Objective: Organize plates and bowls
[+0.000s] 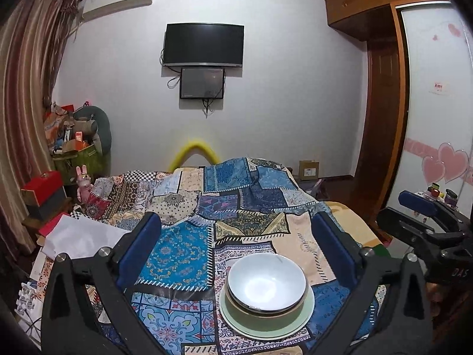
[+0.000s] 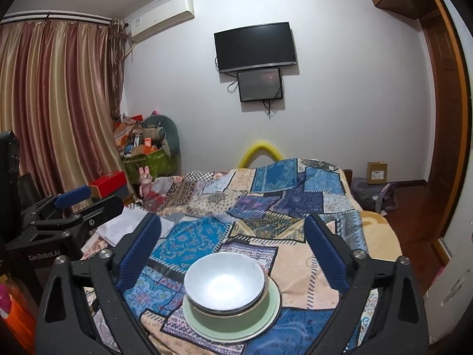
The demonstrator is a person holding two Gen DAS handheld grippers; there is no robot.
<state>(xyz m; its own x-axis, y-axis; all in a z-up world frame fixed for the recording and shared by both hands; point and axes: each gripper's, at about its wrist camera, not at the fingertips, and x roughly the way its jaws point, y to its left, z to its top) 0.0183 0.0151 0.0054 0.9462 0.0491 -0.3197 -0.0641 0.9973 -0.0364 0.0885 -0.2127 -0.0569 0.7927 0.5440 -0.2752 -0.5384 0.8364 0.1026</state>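
Both our left gripper [image 1: 236,254] and right gripper [image 2: 233,251] stand wide apart and empty above the bed cover [image 1: 183,254]. The white bowl [image 1: 267,284] sits nested in the green bowl [image 1: 263,315] on the pale plate [image 1: 295,324]. We judge that the soft cover could let this stack tip if we push one rim.

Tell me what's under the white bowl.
The white bowl sits in a green bowl, which rests on a pale green plate. Anything between them is hidden.

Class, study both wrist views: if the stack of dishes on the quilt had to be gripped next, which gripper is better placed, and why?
Right, narrowly. In its own view the stack, white bowl in green bowl on the plate, sits almost centred between the right gripper jaws. For the left gripper it lies off-centre, toward one jaw. Both are open.
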